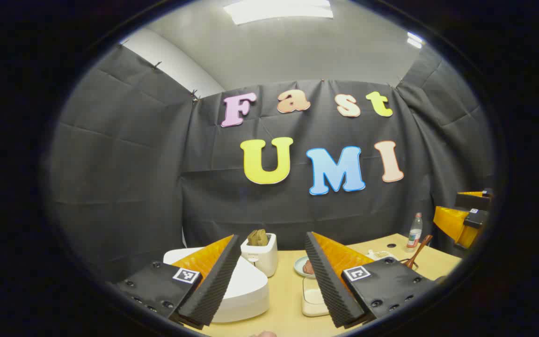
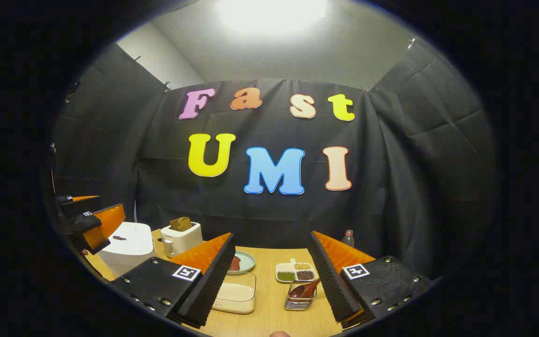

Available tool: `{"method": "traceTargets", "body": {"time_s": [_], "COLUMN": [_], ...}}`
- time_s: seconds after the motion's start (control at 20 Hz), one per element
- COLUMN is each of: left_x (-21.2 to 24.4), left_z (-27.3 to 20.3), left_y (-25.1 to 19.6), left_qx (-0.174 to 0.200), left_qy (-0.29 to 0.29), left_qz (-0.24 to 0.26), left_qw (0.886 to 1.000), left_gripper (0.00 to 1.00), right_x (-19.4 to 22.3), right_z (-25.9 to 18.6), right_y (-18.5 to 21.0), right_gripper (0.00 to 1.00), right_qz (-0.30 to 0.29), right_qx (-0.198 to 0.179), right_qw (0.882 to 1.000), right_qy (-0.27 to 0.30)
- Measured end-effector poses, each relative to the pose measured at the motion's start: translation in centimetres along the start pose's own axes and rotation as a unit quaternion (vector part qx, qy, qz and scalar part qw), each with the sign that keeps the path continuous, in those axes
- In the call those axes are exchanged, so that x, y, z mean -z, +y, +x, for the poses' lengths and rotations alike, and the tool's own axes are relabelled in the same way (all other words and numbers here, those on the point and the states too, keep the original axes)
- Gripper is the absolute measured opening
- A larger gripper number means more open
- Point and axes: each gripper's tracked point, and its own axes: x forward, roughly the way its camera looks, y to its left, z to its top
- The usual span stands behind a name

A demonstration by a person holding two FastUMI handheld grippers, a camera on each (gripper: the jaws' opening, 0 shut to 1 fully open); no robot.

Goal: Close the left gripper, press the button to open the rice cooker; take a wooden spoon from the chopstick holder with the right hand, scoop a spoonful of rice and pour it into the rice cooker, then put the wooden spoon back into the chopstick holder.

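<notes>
toaster (image 2: 182, 238), bottle (image 1: 414, 231), plate (image 2: 245, 261), divided dish (image 2: 296, 272)

both views face wall, sharing table (image 1: 293, 281)

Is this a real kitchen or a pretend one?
Probably a pretend one: a booth set up like a kitchen. Black cloth walls hang around a wooden table holding a rice cooker, a toaster and a box of rice.
</notes>
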Motion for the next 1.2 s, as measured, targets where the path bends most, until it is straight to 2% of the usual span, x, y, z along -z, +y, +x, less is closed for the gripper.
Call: {"method": "traceTargets", "body": {"time_s": [0.25,0.3,0.35,0.4,0.75,0.85,0.95,1.0,1.05,1.1,1.2], "left_x": [0.2,0.5,0.4,0.4,1.0,1.0,0.8,0.6,0.7,0.7,0.7], "left_z": [0.2,0.2,0.2,0.2,0.6,0.6,0.7,0.7,0.8,0.8,0.9], "left_y": [-0.3,-0.4,-0.5,-0.6,-1.0,-1.0,-0.9,-0.7,-0.5,-0.3,-0.3], "left_qx": [-0.005,-0.005,-0.005,-0.006,-0.007,-0.007,-0.01,-0.012,-0.014,-0.016,-0.017], "left_qy": [0.005,0.007,0.008,0.008,0.017,0.017,0.014,0.013,0.013,0.013,0.015], "left_qz": [0.004,0.004,0.002,0.002,0.009,0.011,0.011,0.011,0.011,0.012,0.014], "left_qw": [1.0,1.0,1.0,1.0,1.0,1.0,1.0,1.0,1.0,1.0,1.0], "left_gripper": [0.99,0.94,0.99,0.96,0.94,0.99,0.93,0.96,0.93,0.96,0.93], "right_x": [0.1,0.1,0.3,0.2,0.5,0.5,0.2,0.1,0.1,0.1,0.0], "right_z": [0.5,0.6,0.5,0.7,1.0,1.1,1.1,1.1,1.2,1.2,1.3], "right_y": [-0.5,-0.5,-0.6,-0.7,-0.8,-1.0,-1.0,-1.0,-0.9,-0.9,-0.8], "right_gripper": [0.95,0.95,0.95,0.95,0.95,0.95,0.95,0.95,0.95,0.95,0.95], "right_qz": [0.004,0.005,0.004,0.002,0.008,0.006,0.009,0.008,0.007,0.005,0.003], "right_qx": [0.001,0.0,-0.001,-0.001,-0.003,-0.002,-0.003,-0.003,-0.004,-0.005,-0.006], "right_qw": [1.0,1.0,1.0,1.0,1.0,1.0,1.0,1.0,1.0,1.0,1.0], "right_qy": [0.001,0.001,0.003,0.002,0.003,0.004,0.001,0.0,-0.001,-0.002,-0.004]}}
